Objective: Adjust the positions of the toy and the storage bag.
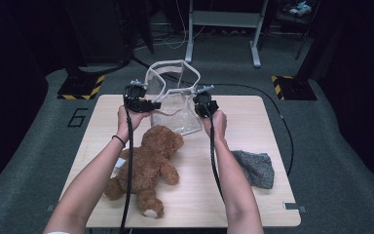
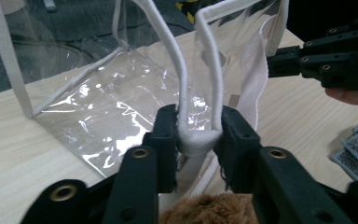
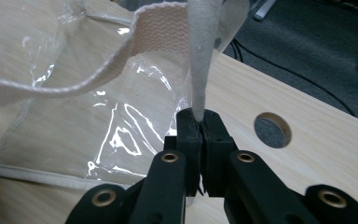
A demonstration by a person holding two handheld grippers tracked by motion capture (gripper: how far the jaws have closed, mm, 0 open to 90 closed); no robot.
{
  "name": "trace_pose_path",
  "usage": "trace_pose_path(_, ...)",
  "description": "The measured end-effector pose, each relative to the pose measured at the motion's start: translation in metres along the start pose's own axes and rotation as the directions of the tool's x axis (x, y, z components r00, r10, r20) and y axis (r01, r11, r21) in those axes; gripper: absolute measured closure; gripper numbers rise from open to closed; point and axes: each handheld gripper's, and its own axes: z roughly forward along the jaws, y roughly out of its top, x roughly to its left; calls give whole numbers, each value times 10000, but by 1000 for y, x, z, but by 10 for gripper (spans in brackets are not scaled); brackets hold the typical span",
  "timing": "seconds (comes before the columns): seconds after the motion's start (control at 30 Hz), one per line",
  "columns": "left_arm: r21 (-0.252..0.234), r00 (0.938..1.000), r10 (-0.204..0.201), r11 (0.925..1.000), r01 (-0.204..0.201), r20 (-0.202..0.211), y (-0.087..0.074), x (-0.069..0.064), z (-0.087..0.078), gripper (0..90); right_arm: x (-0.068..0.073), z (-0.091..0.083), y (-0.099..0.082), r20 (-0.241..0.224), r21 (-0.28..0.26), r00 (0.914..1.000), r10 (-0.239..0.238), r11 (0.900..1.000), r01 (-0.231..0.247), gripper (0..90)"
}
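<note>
A clear plastic bag (image 1: 175, 105) with white fabric trim stands upright at the far middle of the table. My left gripper (image 1: 152, 105) holds its left side. In the left gripper view the jaws (image 2: 198, 140) pinch a bunched fold of the white strap (image 2: 182, 88). My right gripper (image 1: 202, 105) is at the bag's right side. In the right gripper view it (image 3: 200, 133) is shut tight on a white strap (image 3: 200, 56) that rises from between the pads. A brown teddy bear (image 1: 146, 165) lies on its back just in front of the bag.
A grey knitted cloth (image 1: 255, 168) lies near the right edge of the wooden table (image 1: 253, 122). The table has a round hole (image 3: 272, 129) beside my right gripper. Both cables trail back along the forearms. Dark floor and a desk frame (image 1: 224, 29) lie beyond.
</note>
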Motion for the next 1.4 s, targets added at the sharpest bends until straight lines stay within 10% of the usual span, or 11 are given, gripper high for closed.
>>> trace_pose_path(0.23, 404, 10000, 6, 9992, -5, -21, -2, 0, 0, 451, -14, -2, -5, 406, -27, 9986, 352, 9994, -351, 884)
trace_pose_path(0.8, 1230, 9985, -161, 9924, 97, 515, -31, 0, -5, 298, -50, -18, -27, 628, -138, 9929, 1007, 9949, -1000, 863)
trace_pose_path(1.07, 1864, 9970, 284, 9816, -413, 714, -51, -20, -7, 207, -61, -37, -46, 143, -191, 9869, 1607, 9869, -1604, 453)
trace_pose_path(1.4, 2840, 9962, 636, 9556, -781, 598, -77, -29, -13, 149, -48, -47, -69, -855, -300, 9782, 1894, 9808, -1925, 271)
